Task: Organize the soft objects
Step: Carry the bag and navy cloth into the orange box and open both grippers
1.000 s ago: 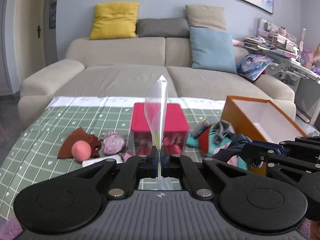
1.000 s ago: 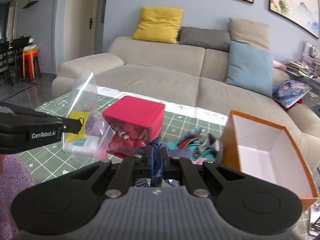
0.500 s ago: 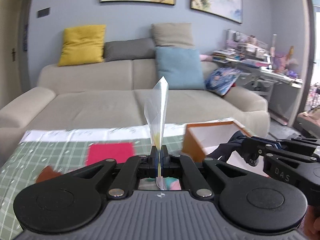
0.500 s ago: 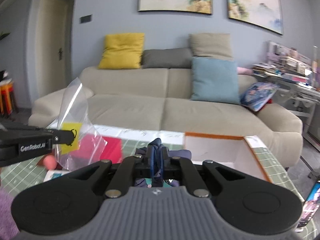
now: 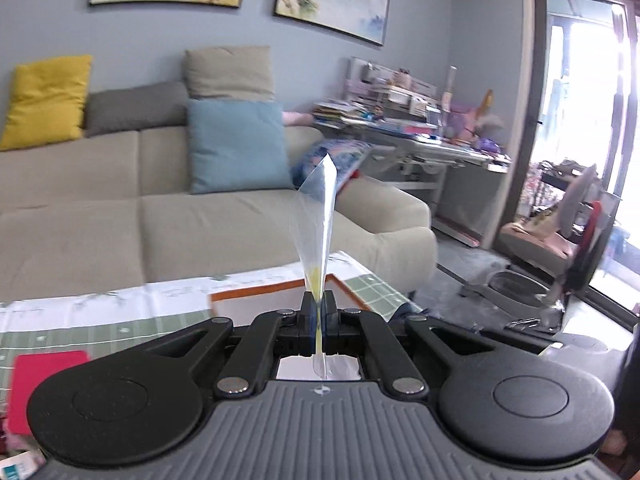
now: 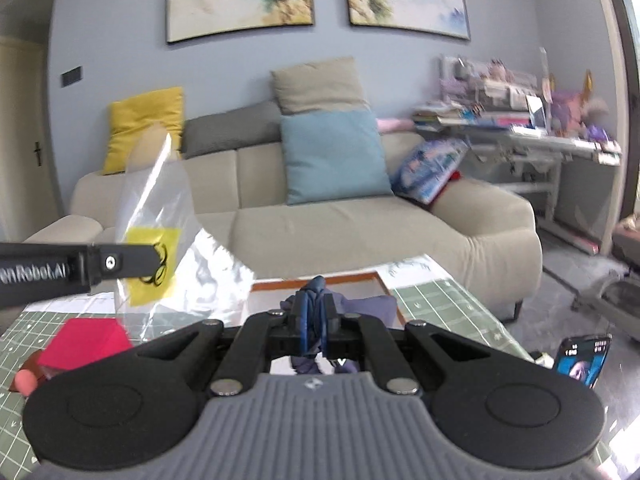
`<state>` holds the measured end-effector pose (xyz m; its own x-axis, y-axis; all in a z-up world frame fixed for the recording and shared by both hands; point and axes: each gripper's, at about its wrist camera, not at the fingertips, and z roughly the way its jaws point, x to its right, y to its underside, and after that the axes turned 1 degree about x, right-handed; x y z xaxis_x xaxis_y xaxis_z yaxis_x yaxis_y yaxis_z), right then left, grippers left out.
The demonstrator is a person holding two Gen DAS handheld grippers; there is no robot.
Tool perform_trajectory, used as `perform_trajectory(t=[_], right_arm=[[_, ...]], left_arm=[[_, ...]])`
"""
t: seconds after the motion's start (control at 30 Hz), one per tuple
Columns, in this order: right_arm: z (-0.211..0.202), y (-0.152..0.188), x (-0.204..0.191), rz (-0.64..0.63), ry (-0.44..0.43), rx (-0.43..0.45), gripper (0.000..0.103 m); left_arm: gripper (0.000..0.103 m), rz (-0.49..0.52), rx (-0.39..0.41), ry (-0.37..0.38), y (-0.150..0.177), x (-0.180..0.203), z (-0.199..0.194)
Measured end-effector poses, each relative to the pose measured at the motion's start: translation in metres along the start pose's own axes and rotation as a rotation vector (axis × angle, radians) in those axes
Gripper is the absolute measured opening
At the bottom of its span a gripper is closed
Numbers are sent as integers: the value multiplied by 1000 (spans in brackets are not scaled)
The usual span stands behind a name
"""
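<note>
Both claws swung rightward, one plastic bag [image 5: 316, 236], one blue cloth [image 6: 316, 312] clamped

We look forward from both wrists, low over the green-checked bench [image 5: 100, 334], facing the beige fabric sofa [image 5: 200, 220]; both views share its blue square cushion [image 6: 334, 156].

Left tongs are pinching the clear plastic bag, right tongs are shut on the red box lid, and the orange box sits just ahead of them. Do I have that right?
Not quite. The right tongs are shut on a dark blue cloth, not the red box lid, which lies on the table untouched, as the right wrist view shows. The left tongs do pinch the clear plastic bag, and the orange box sits just ahead.
</note>
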<state>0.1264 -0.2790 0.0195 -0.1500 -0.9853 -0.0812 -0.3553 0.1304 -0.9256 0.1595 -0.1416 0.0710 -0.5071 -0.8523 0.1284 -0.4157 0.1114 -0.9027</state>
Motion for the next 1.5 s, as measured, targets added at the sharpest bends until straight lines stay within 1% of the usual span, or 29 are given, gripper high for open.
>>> perform_trajectory(t=[0.07, 0.1, 0.2, 0.4, 0.47, 0.57, 0.63, 0.77, 0.83, 0.87, 0.97, 1.07, 1.17, 1.27, 1.5], right_arm=[[12, 1, 12, 22, 9, -27, 3], [17, 1, 16, 34, 11, -43, 3], [37, 8, 32, 87, 11, -119, 3], [72, 32, 51, 208, -14, -289, 3], [85, 41, 58, 267, -33, -349, 3], [101, 50, 63, 321, -67, -417, 3], [110, 52, 63, 333, -84, -453, 3], [119, 55, 56, 312, -99, -512, 3], [125, 55, 49, 266, -96, -533, 4], [126, 56, 45, 245, -93, -542, 4], [131, 57, 41, 223, -93, -560, 5], [129, 56, 44, 222, -98, -564, 9], [127, 55, 42, 206, -94, -561, 14], [124, 53, 41, 196, -83, -548, 18], [108, 43, 38, 187, -80, -506, 26]], left_arm=[[2, 20, -34, 8, 1, 5, 17], [2, 27, -71, 8, 3, 6, 29], [2, 33, -206, 8, 16, 3, 65], [2, 82, -441, -16, 46, -5, 115], [2, 96, -518, -7, 53, -7, 128], [2, 147, -601, -1, 59, -7, 139], [2, 166, -660, -4, 62, -7, 147], [4, 197, -781, -11, 67, -3, 160], [6, 217, -810, -20, 70, 0, 162], [9, 224, -821, -27, 71, 0, 163], [12, 224, -828, -28, 71, -1, 165], [22, 224, -818, -22, 71, -3, 161], [33, 231, -797, -39, 66, -3, 158], [36, 221, -780, -41, 59, -5, 152], [38, 205, -707, -38, 42, -5, 133]])
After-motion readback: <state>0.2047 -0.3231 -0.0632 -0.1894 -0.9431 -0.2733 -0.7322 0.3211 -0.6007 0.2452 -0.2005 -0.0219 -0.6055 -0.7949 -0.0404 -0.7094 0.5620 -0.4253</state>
